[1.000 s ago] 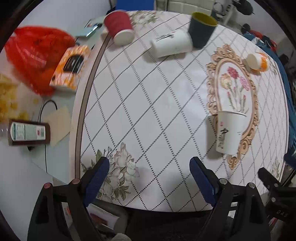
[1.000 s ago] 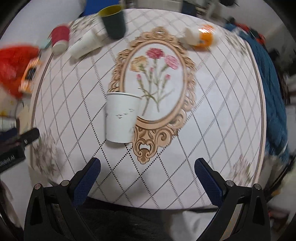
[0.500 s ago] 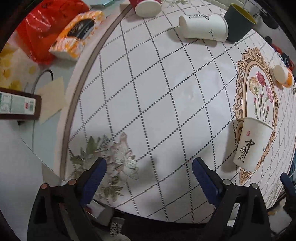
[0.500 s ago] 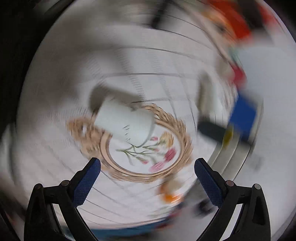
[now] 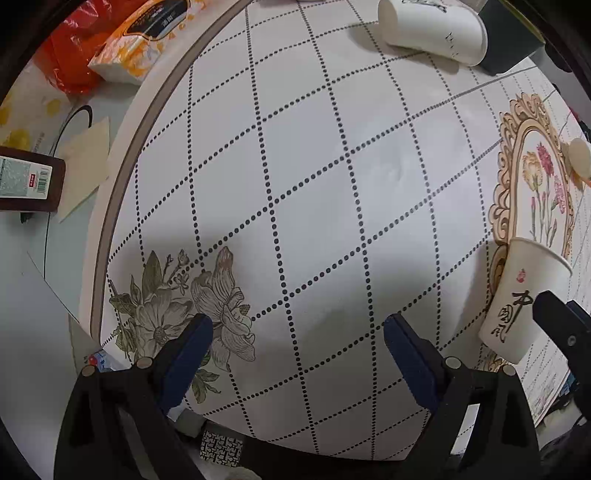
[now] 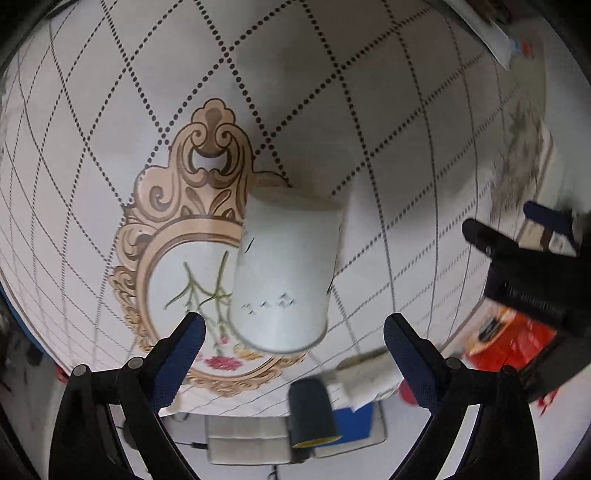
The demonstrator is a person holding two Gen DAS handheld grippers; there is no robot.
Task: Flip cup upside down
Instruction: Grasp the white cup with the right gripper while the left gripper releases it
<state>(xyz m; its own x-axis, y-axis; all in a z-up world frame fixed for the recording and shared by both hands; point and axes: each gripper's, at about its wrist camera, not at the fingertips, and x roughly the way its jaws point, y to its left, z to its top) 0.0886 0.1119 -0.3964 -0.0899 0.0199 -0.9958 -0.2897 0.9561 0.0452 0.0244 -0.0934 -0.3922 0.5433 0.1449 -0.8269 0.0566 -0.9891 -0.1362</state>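
A white paper cup (image 5: pixel 517 295) with black calligraphy stands upright on the round table (image 5: pixel 295 166), on the ornate floral frame print. In the right wrist view the picture is rolled upside down and the same cup (image 6: pixel 284 273) sits just ahead of my open right gripper (image 6: pixel 293 328), between the lines of its fingers and apart from them. My left gripper (image 5: pixel 295 332) is open and empty over the table's near edge, left of the cup. The right gripper's black body (image 5: pixel 561 325) shows beside the cup in the left wrist view.
Another white paper cup (image 5: pixel 432 26) lies on its side at the far edge beside a dark green cup (image 5: pixel 513 40). An orange tissue pack (image 5: pixel 140 40), a red bag (image 5: pixel 70 51) and a brown box (image 5: pixel 29 181) lie off the table's left side.
My right gripper has rolled over, so its view is now inverted, and it has closed in on the cup. My left gripper has moved forward and lower over the table.
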